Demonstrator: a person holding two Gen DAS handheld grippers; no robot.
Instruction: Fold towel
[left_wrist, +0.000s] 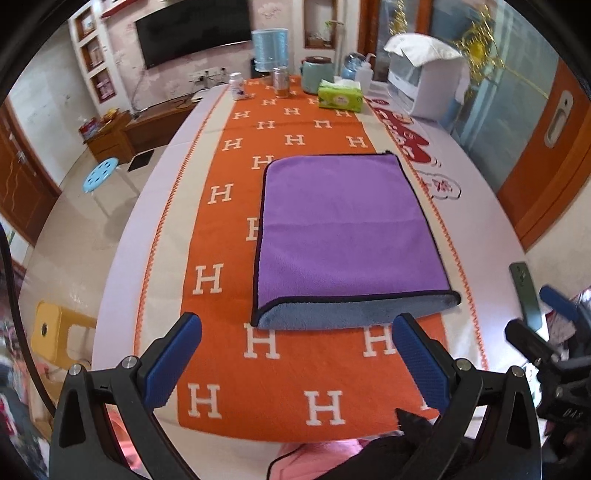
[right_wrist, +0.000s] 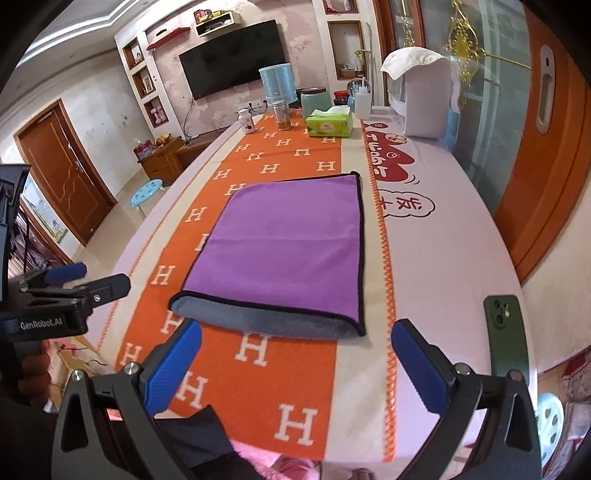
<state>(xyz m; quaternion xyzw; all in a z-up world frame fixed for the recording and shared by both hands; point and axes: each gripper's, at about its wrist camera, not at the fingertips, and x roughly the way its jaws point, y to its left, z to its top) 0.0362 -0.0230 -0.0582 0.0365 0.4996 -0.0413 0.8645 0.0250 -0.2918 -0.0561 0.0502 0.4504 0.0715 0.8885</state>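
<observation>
A long table (left_wrist: 491, 229) is carrying a pale cloth with an orange H-patterned runner (left_wrist: 295, 365) lying down its middle. A purple towel (left_wrist: 343, 229), folded with its grey underside showing at the near edge, is resting flat on the runner. A dark green phone (right_wrist: 506, 328) is lying at the near right. At the far end a green tissue box (left_wrist: 340, 95), a white pill bottle (left_wrist: 237, 85), a glass jar (left_wrist: 280, 82) and a teal canister (left_wrist: 314, 74) are standing.
</observation>
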